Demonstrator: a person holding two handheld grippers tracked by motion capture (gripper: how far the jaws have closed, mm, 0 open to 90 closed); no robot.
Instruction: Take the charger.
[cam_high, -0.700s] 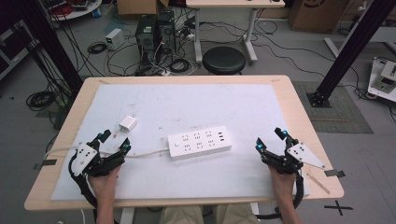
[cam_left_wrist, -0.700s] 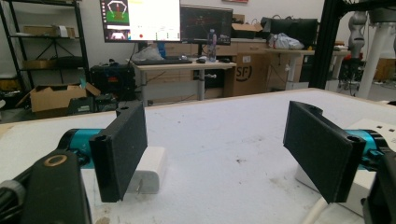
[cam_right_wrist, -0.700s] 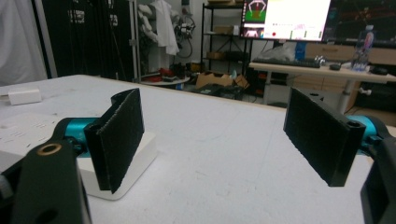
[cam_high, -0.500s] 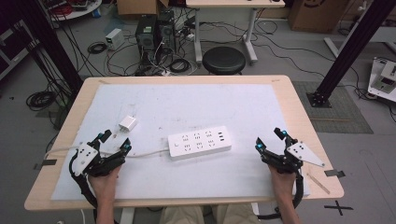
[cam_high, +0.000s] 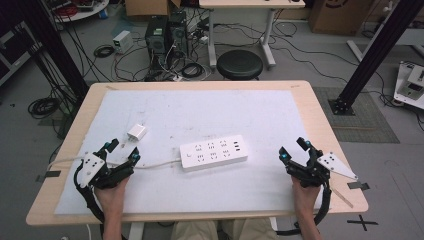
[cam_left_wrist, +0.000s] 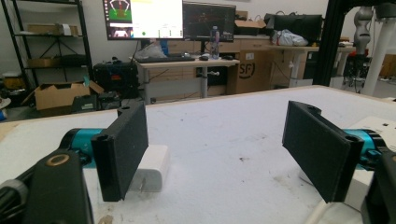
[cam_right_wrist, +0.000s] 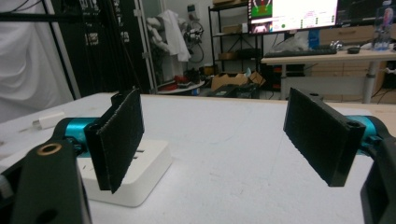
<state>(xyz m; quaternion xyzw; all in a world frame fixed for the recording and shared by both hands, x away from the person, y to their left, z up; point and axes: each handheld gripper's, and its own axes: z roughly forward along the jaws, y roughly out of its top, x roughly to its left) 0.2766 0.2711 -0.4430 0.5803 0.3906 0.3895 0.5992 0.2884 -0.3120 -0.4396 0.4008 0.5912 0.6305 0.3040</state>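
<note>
The power strip (cam_high: 214, 153) was laid on the surface (cam_high: 200, 112), long axis running left-right between the 2 grippers, its cord (cam_high: 155, 164) trailing toward the left gripper (cam_high: 122, 151). The white charger (cam_high: 136, 133) was placed just beyond the strip's left end, nearer the left gripper; in the left gripper view it was seen just behind one of the fingers (cam_left_wrist: 122, 149), untouched. The right gripper (cam_high: 294, 149) was kept apart from the strip's right end. Both pairs of fingers were spread wide, nothing held. The left hand was judged nearer.
</note>
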